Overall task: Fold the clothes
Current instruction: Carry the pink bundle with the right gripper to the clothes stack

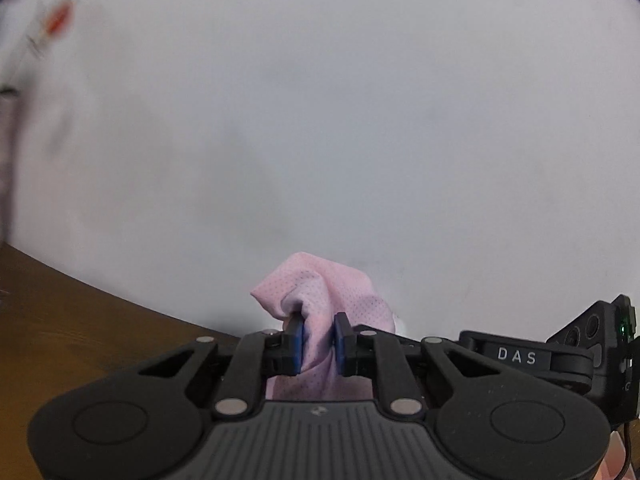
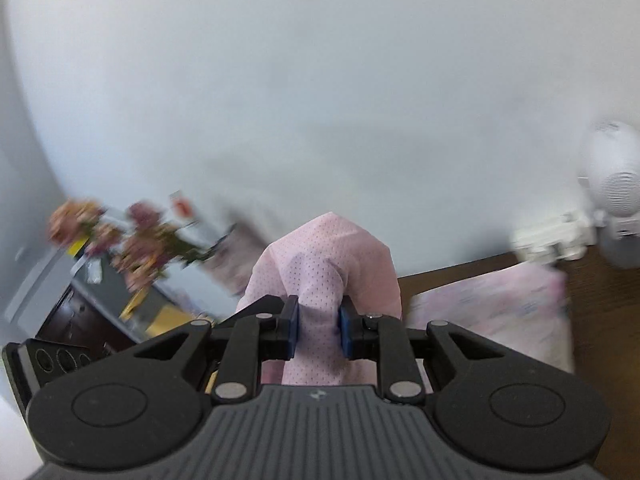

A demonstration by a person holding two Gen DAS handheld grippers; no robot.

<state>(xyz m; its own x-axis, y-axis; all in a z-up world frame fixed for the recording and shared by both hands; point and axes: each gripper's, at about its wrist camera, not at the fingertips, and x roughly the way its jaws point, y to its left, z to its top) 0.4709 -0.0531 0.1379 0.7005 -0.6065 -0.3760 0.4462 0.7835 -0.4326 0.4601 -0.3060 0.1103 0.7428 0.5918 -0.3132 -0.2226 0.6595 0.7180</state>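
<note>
Both grippers are clamped on pink fabric: the left gripper (image 1: 319, 338) has its jaws pinched on a bunched peak of the pink mesh garment (image 1: 320, 292), and the right gripper (image 2: 319, 334) has its jaws closed on a similar peak of what looks like the same perforated cloth (image 2: 326, 264). Both views tilt up toward a pale wall and are blurred, so the cloth seems to be held raised, hanging from two pinch points; whether these are corners, shoulders or hem cannot be told. In the left wrist view the brown worktop (image 1: 80, 320) curves away at 8 o'clock. In the right wrist view a second pink piece (image 2: 492, 304) lies on the worktop at 4 o'clock, smeared by motion, so whether it is the hanging part of the held garment or another, already folded one is unclear. Judged from this, the step is carrying or spreading the garment between both grippers; to do it well, keep both grips firm and level, hold the span between them taut without stretching the mesh, and lay the cloth down flat so no crease is trapped. Counted: two grippers, one held garment for certain, one further pink patch, one bunch of flowers (image 2: 132, 248) at 9 o'clock, one white fan (image 2: 616, 196) at 3 o'clock.
</note>
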